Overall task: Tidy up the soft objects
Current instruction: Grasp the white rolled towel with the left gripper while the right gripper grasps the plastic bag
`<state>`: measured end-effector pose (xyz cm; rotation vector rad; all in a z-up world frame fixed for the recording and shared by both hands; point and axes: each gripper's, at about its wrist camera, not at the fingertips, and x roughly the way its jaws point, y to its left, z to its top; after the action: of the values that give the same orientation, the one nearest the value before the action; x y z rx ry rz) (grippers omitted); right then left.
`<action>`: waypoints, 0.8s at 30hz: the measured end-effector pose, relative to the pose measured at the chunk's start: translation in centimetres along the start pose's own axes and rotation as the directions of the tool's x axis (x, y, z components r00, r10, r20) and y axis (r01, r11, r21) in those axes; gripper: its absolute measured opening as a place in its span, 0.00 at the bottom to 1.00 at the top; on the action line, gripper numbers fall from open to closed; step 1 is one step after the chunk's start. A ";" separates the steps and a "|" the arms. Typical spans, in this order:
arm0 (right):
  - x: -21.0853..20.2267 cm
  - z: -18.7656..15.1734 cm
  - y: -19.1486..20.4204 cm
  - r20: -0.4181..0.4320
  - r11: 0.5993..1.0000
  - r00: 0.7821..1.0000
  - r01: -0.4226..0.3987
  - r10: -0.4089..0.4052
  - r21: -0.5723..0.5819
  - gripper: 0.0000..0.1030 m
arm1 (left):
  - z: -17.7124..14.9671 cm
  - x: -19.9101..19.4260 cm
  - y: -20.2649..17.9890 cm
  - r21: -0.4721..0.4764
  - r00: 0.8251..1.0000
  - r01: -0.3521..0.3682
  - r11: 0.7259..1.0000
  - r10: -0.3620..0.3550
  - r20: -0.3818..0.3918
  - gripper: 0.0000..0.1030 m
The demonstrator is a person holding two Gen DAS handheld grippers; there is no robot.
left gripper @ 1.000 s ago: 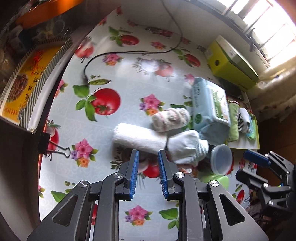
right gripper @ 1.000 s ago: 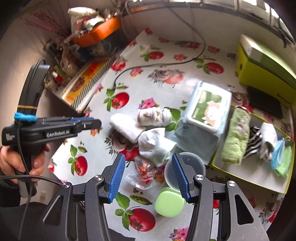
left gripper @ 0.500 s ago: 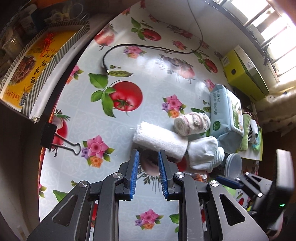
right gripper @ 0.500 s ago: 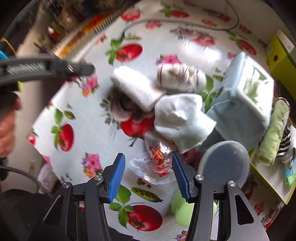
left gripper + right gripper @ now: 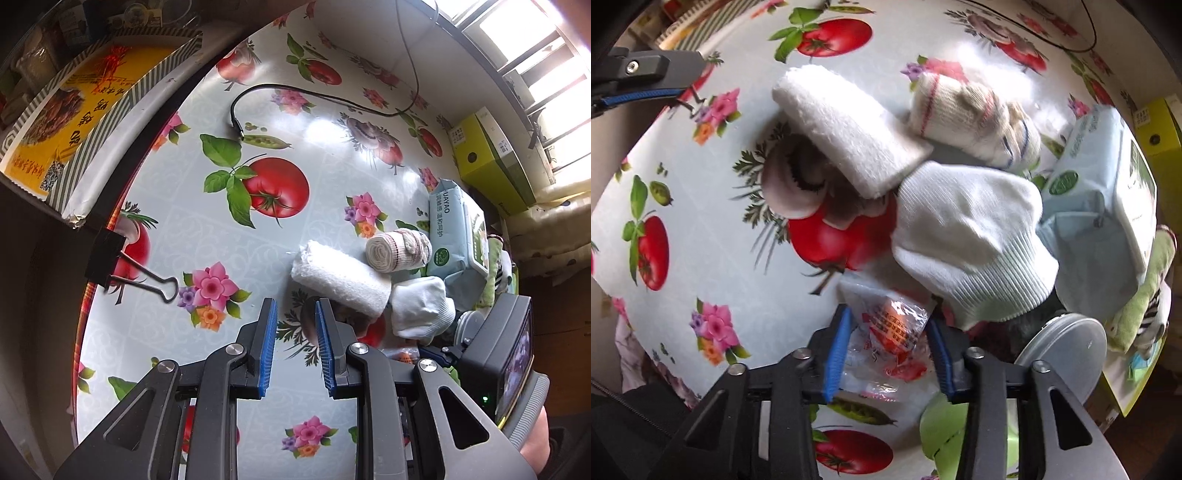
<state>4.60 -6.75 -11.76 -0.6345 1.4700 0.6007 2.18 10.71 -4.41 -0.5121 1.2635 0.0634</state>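
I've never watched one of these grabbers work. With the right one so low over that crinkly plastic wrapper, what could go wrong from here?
1. The right gripper is open around the plastic wrapper, not a soft item; it may grab that instead of the white sock.
2. The sock's cuff lies right beside the wrapper and could get pinched or dragged along.
3. The round lidded container and green case sit close by the fingers and could get knocked.
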 end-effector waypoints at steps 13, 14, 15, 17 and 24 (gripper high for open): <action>-7.0 -1.0 -1.8 0.187 0.991 0.976 -0.122 0.110 0.050 0.26 | 0.1 2.4 0.1 -0.065 0.990 0.105 0.992 -0.111 -0.091 0.25; -7.7 -1.3 -2.4 0.203 0.990 0.973 -0.125 0.110 0.062 0.26 | 0.1 2.9 0.0 -0.088 0.987 0.119 0.989 -0.127 -0.102 0.30; -8.3 -1.6 -2.8 0.217 0.989 0.970 -0.130 0.111 0.075 0.26 | 0.1 3.3 -0.1 -0.110 0.984 0.127 0.986 -0.139 -0.110 0.36; -9.1 -1.9 -4.1 0.239 0.986 0.965 -0.130 0.103 0.102 0.26 | 0.3 4.2 -0.5 -0.154 0.978 0.148 0.977 -0.168 -0.124 0.37; -10.5 -2.6 -6.9 0.286 0.975 0.955 -0.129 0.073 0.180 0.26 | 1.4 6.9 -1.1 -0.326 0.968 0.148 0.934 -0.205 -0.147 0.45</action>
<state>7.49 -13.24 -1.14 -0.3061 1.2824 0.5889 5.91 8.72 -10.07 -0.9230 1.3849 0.0673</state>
